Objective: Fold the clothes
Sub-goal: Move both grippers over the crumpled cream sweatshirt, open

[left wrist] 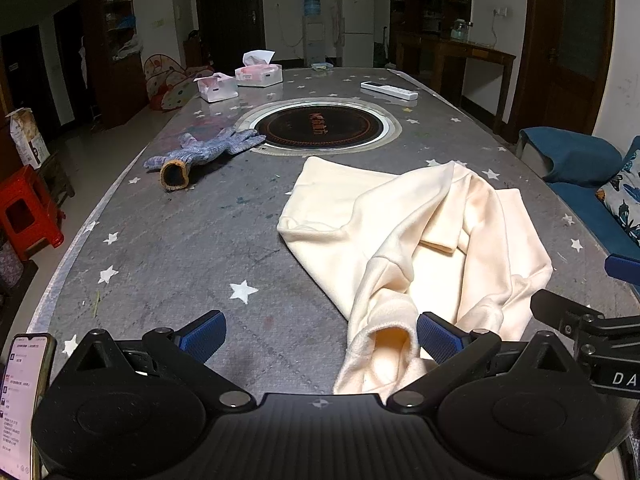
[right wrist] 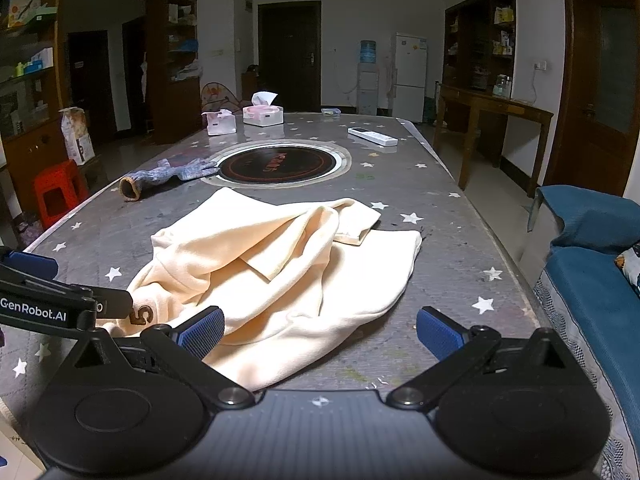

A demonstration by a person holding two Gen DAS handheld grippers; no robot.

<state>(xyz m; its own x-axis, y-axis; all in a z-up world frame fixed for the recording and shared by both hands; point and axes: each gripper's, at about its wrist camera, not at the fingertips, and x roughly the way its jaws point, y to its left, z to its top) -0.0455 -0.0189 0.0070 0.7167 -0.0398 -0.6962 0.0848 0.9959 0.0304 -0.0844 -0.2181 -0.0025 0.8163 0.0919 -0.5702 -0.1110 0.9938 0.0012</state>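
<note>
Garment (left wrist: 408,240) crumpled on worktop (left wrist: 180,248), 6 o'clock of hob (left wrist: 320,128). Left gripper (left wrist: 320,338) fingers wide, empty; cuff (left wrist: 384,336) between. Right gripper (right wrist: 320,330) fingers wide, over hem. Risk: pinching doubled layers, dragging bunch; sleeve stays twisted.

The bench (left wrist: 180,240) is grey with white stars; on it a plain cream garment (left wrist: 400,232), beyond it a black round hob (left wrist: 320,128) ringed silver, left of the hob a blue-grey speckled glove (left wrist: 200,152) with tan cuff; tongs pads (right wrist: 202,330) blue
</note>
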